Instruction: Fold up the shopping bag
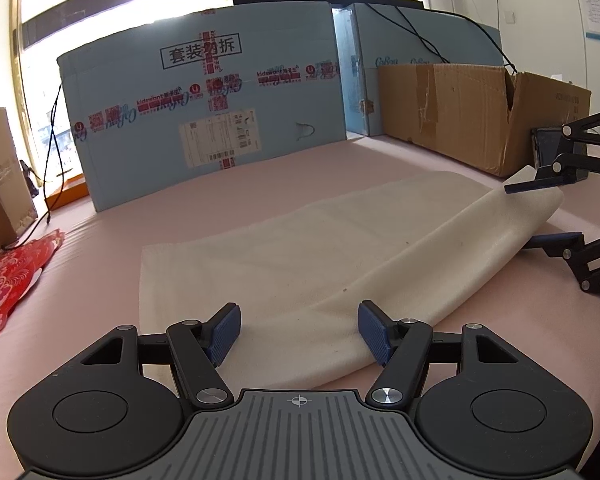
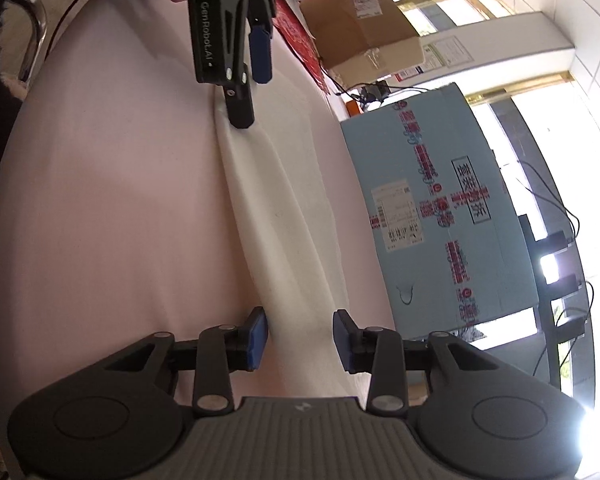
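My left gripper (image 1: 299, 330) fills the bottom of the left wrist view, its two blue ribbed pads (image 1: 224, 334) standing wide apart with the near edge of the cream-white fabric shopping bag (image 1: 300, 248) lying between them; neither pad presses on the cloth. The bag spreads flat across the pale pink padded table surface (image 1: 100, 280) through the middle of that frame, running toward the right edge, where one end is lifted and curled over.

At that right edge my right gripper (image 1: 540, 210) reaches in, one blue finger above the raised fold and the other below it, with clear space left between. In the right wrist view the same jaws (image 2: 300, 340) sit at the bottom of the frame at a moderate gap, the bag's ridge rising between the pads without being pinched.

A large light-blue cardboard box with red printed tape (image 1: 204, 112) stands in the upper centre of the left view, a brown corrugated cardboard box (image 1: 480, 116) at upper right, and a red patterned cloth (image 1: 12, 280) lies at the left edge.
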A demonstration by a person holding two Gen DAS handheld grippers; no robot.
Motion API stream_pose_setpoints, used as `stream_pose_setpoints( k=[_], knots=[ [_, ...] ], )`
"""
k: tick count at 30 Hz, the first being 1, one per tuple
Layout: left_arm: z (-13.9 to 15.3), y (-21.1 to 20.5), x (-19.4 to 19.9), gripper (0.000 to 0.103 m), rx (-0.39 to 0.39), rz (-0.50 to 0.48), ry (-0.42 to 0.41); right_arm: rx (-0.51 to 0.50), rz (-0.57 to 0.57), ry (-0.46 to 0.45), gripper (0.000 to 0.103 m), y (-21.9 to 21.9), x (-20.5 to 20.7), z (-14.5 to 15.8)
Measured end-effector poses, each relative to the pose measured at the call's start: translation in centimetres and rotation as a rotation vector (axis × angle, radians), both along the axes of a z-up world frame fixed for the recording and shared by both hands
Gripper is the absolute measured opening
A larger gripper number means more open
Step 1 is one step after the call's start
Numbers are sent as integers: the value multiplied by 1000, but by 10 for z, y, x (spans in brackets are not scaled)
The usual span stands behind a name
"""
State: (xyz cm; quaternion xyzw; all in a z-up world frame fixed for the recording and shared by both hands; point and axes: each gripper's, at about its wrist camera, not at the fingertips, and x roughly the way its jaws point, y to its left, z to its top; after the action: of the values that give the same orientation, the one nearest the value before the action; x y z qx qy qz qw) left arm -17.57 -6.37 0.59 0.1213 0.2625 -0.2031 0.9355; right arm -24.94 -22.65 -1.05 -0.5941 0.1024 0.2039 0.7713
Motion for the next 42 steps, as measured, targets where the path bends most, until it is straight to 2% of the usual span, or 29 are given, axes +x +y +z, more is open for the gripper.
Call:
stream_pose_setpoints(
  k=[3,5,9,13,19,22,25,26,28,29,30,32,36,39,41,42],
  knots=[
    [0,2,2,66,-14,-1,11,-52,61,-7,22,9,4,-5],
    [0,3,3,66,-21,-2,16,-75,84,1,20,11,8,-7],
    [-1,7,6,77,-24,5,28,-60,33,27,17,4,18,-4],
    [3,3,4,77,29,-20,-10,-31,9,57,8,-2,21,-6],
    [15,-12,-14,77,31,-209,-100,11,12,93,7,-3,16,-1],
    [15,-28,-18,77,81,-299,-107,48,1,103,7,-5,15,2],
    [6,-43,-18,77,181,-346,-122,92,-10,101,7,-9,12,9],
    [5,-44,-16,77,189,-351,-119,102,-11,101,7,-10,10,10],
    [7,-40,-11,66,178,-352,-97,148,-8,113,7,-16,4,17],
    [8,-37,-7,51,169,-351,-78,161,-11,122,7,-18,2,19],
    [10,-31,-3,42,151,-352,-47,188,-18,141,7,-22,0,22],
    [11,-17,7,35,83,-380,41,253,-31,201,7,-31,-2,29],
    [13,16,28,33,-66,-391,184,410,-62,378,9,-51,9,40],
    [12,36,40,32,-164,-371,256,575,-110,544,14,-76,31,47],
    [9,50,48,32,-251,-355,307,682,-142,644,16,-96,42,51],
    [6,59,53,32,-310,-339,338,768,-171,709,18,-112,50,52]
  ],
)
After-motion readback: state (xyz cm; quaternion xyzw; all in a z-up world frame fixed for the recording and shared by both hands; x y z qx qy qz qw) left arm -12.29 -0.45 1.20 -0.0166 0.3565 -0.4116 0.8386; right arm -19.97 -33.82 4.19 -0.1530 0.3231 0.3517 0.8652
